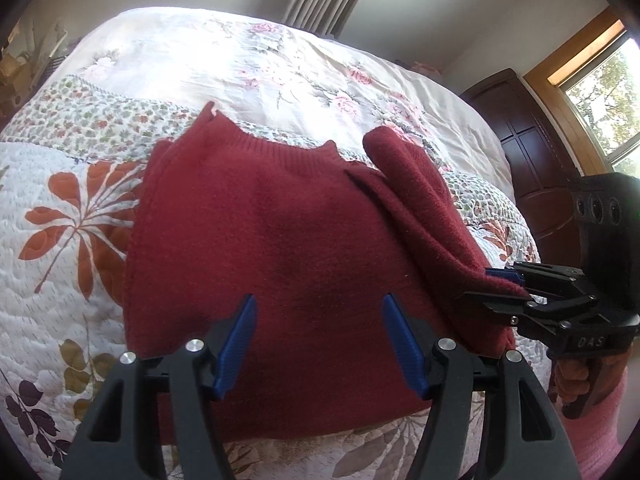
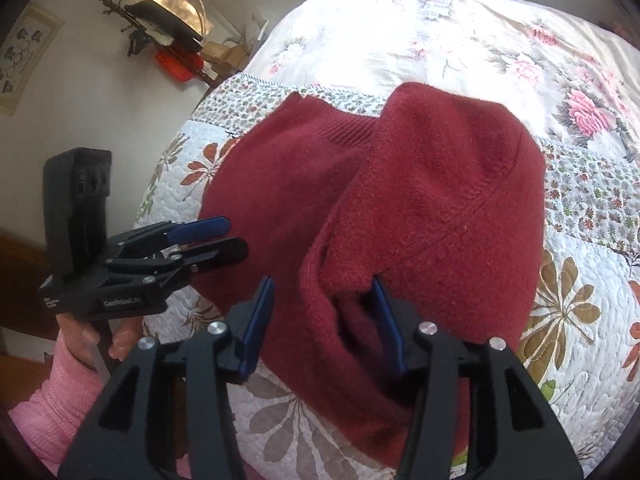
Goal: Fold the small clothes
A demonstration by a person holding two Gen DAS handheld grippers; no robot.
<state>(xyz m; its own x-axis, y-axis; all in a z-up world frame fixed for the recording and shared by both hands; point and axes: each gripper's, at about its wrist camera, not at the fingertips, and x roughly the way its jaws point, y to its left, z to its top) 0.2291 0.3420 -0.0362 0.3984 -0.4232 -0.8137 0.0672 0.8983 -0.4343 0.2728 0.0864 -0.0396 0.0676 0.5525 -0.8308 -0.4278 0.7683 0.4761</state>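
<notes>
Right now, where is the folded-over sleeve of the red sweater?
In the left wrist view the sleeve lies across the right side of the red sweater on the quilt, its end at the right gripper.

Fuzzy matt knit sweater [image 1: 280,220] on stitched cotton quilt [image 1: 72,300]; tools matt black plastic.

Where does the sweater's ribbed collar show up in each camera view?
Left wrist: the collar sits upper centre, at the sweater's far edge.
Right wrist: collar upper centre-left, partly hidden by the folded sleeve.
Shared landmark: the small-flowered quilt band just beyond it.
</notes>
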